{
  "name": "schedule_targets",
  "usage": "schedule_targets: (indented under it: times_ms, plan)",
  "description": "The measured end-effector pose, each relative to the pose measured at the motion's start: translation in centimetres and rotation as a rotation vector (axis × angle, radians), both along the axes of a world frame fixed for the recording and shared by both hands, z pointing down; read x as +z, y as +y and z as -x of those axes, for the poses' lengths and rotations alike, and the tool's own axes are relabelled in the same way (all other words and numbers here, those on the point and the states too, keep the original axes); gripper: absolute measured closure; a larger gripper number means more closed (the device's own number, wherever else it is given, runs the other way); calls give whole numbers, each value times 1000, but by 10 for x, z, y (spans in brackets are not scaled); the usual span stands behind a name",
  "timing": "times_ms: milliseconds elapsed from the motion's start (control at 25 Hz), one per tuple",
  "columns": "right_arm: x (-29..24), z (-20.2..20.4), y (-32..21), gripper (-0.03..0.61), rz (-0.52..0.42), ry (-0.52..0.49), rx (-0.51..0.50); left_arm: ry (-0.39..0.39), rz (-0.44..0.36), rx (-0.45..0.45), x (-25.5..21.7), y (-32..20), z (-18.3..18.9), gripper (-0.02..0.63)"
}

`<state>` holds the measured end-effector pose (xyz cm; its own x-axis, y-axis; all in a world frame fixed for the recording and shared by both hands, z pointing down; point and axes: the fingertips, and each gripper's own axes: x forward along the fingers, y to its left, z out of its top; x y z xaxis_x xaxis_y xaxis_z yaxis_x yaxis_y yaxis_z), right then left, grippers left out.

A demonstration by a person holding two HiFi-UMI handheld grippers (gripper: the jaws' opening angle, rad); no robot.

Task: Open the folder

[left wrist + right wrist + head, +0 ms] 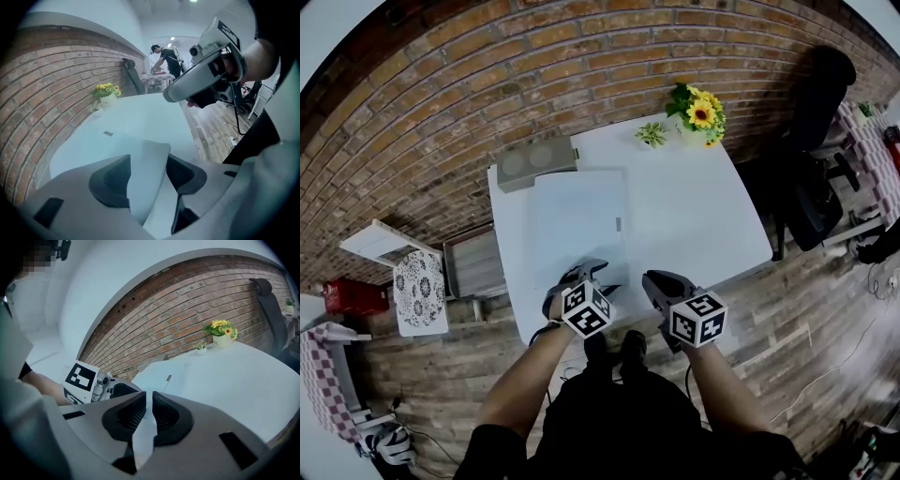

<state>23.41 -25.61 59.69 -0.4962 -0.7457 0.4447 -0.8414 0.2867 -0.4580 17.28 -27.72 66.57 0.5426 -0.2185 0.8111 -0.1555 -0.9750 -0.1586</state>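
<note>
The white table spreads before me, and the pale folder lies flat on its left half. My left gripper has its jaws apart astride the folder's 5 o'clock corner, not pinching it. My right gripper, at 3 o'clock of the left, is all but closed. The sunflowers sit at 1 o'clock.

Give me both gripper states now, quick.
Left gripper: open, with the corner of the folder between the tongs.
Right gripper: closed, tongs almost touching, holding nothing.
</note>
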Motion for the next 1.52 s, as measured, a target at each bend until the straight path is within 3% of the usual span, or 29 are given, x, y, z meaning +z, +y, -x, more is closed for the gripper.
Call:
schedule_targets:
  times_ms: [160, 400, 680, 960, 1160, 1520]
  plan:
    - [-1, 1, 1, 522, -2, 3, -10, 28, -25, -21, -13, -3, 0, 380]
    - [-8, 5, -3, 522, -20, 13, -31, 101, -116, -67, -48, -8, 1, 493]
    - [6, 19, -10, 520, -1, 50, -94, 274, -187, -236, -102, -23, 19, 565]
    - [32, 40, -17, 502, 47, 92, -160, 412, -192, -410, -137, -34, 57, 578]
    - [57, 48, -26, 497, 89, 205, -191, 528, -183, -518, -159, -40, 89, 580]
    - [80, 36, -32, 530, 169, 324, -109, 570, -244, -602, -172, -49, 159, 589]
